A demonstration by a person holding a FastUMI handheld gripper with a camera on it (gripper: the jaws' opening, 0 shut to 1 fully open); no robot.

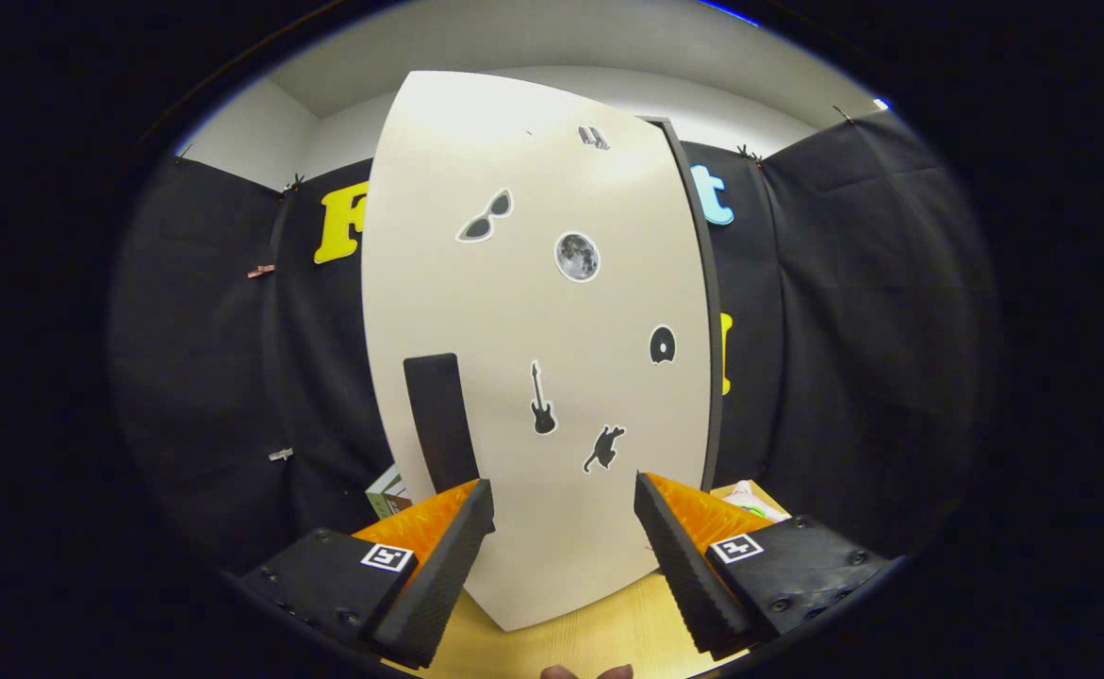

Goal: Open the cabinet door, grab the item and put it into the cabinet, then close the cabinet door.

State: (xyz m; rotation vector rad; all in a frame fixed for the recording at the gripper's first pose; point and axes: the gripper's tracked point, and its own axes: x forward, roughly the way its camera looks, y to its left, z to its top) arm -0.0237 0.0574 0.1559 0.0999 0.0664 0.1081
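Ahead, gripper [563,509] agape, handle [440,422] bottom hidden

Gripper view looks forward, close on the cabinet door [533,358], seemingly angled slightly upward.

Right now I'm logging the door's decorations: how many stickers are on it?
6 stickers on the cabinet door: bars, sunglasses, moon, disc, guitar, cat. None looks hidden.

Black cloth walls [844,311] hang pinned around a pale wooden tabletop [599,632], and above the cloth rise plain white upper walls [250,132] and a softly lit white ceiling [533,38].
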